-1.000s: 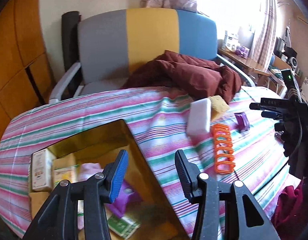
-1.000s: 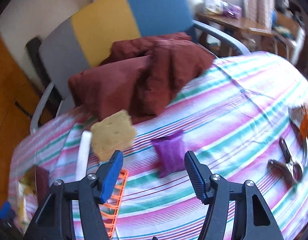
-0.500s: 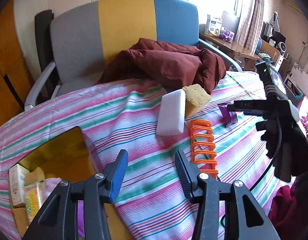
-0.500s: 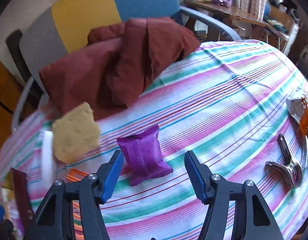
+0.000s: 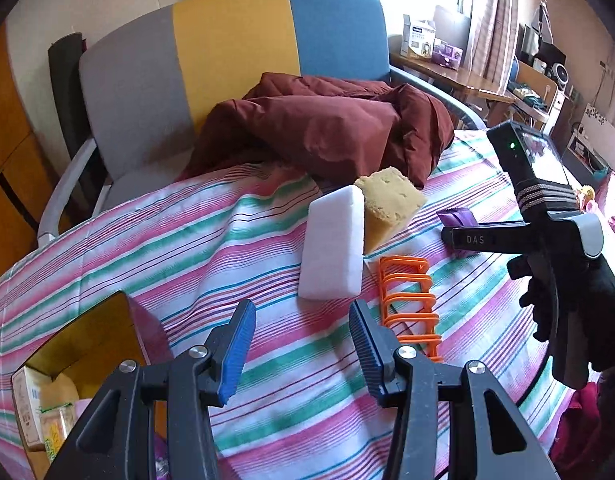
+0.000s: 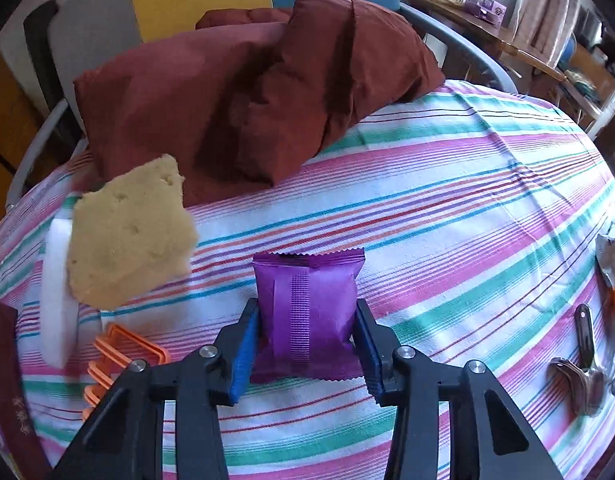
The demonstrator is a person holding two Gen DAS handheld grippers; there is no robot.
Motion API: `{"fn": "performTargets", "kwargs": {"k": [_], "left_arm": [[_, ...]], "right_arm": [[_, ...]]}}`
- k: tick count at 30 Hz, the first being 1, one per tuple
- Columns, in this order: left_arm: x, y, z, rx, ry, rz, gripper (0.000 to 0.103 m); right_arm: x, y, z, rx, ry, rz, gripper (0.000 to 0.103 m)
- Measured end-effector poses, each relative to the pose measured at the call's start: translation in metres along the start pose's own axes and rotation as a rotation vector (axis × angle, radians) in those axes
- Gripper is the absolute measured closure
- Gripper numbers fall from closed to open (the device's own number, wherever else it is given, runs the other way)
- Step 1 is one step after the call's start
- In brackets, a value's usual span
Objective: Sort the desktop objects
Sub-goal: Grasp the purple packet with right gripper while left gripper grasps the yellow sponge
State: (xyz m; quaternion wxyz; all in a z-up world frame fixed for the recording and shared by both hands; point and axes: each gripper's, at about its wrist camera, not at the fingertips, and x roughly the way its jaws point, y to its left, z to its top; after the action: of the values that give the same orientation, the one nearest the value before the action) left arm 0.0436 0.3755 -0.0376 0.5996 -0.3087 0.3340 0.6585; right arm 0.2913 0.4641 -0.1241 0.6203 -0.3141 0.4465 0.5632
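- Purple and crinkly, the snack packet lies on the striped cloth of the counter, near its middle, and sits between the two fingers of my right gripper.
- My right gripper's jaws have just been closing, and both blue pads now press the packet's left and right edges, so I am pinching it.
- My left gripper hangs above bare cloth with its jaws spread and nothing between them.
- Just beyond my left gripper lies a white foam block, one end propped on a yellow sponge that touches it.
- An orange plastic rack lies just right of the white block in the left view.
- A dark red jacket is heaped at the counter's far edge, spilling from a grey, yellow and blue chair.
- At the lower left of the left view a yellow box holds small cartons.
- Far right in the right view, metal clips lie on the cloth, well apart from the packet.
- From the left view I see my gloved right hand holding the right gripper's handle, with the packet only partly visible behind it.
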Motion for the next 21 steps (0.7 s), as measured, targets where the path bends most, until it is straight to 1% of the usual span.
{"fn": "performTargets", "kwargs": {"k": [4, 12, 18, 21], "left_arm": [[0.008, -0.003, 0.007, 0.004, 0.002, -0.017, 0.054], [0.022, -0.010, 0.019, 0.028, -0.002, -0.014, 0.053], [0.042, -0.011, 0.024, 0.046, 0.024, -0.002, 0.053], [0.051, -0.008, 0.028, 0.047, 0.033, -0.015, 0.053]], "right_arm": [[0.000, 0.002, 0.001, -0.016, -0.002, -0.013, 0.059], [0.000, 0.005, 0.003, -0.030, 0.005, -0.020, 0.060], [-0.006, 0.010, 0.004, -0.031, -0.004, -0.022, 0.060], [-0.011, 0.013, 0.002, -0.032, -0.009, -0.014, 0.060]]}}
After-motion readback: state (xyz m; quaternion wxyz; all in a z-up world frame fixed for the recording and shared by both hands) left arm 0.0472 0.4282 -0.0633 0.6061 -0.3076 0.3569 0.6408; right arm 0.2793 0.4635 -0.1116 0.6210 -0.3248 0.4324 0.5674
